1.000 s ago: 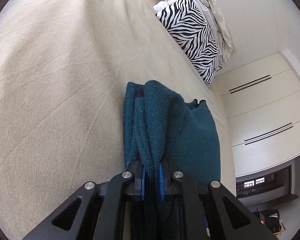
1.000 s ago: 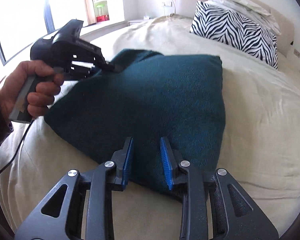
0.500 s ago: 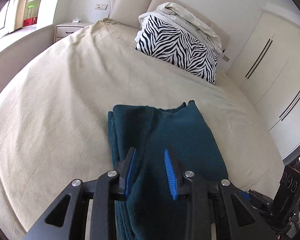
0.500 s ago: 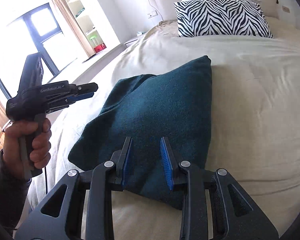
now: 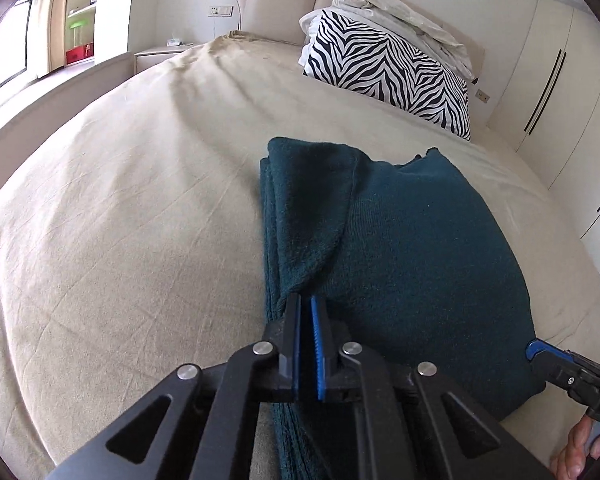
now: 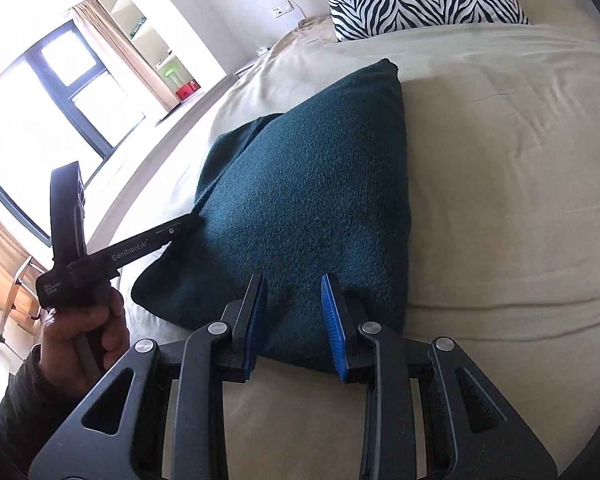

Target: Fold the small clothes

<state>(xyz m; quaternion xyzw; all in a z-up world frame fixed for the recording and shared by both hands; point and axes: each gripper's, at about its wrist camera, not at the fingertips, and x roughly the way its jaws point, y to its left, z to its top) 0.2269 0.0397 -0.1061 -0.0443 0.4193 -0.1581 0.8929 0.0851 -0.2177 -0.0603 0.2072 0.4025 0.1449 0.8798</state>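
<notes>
Pinching, left gripper (image 5: 305, 308): your jaws have just closed again and are clenched on a gathered fold at the left edge of the teal knit garment (image 5: 400, 248).

Straddling, right gripper (image 6: 294, 300): jaws parted over the garment's near corner; whether the pads press the cloth cannot be told.

Location, garment: folded into a thick stack, lying flat on the beige bed (image 5: 120, 220), well short of the zebra pillow (image 5: 388, 76) and the crumpled bedding (image 5: 400, 12) at the headboard.

Hazards, as judged:
- Your left pinch holds only the top layers; lifting could peel them away and undo the stack.
- Pulling sideways may drag the whole pile across the slack sheet.
- An unsecured right corner could flop open once the cloth moves.
</notes>
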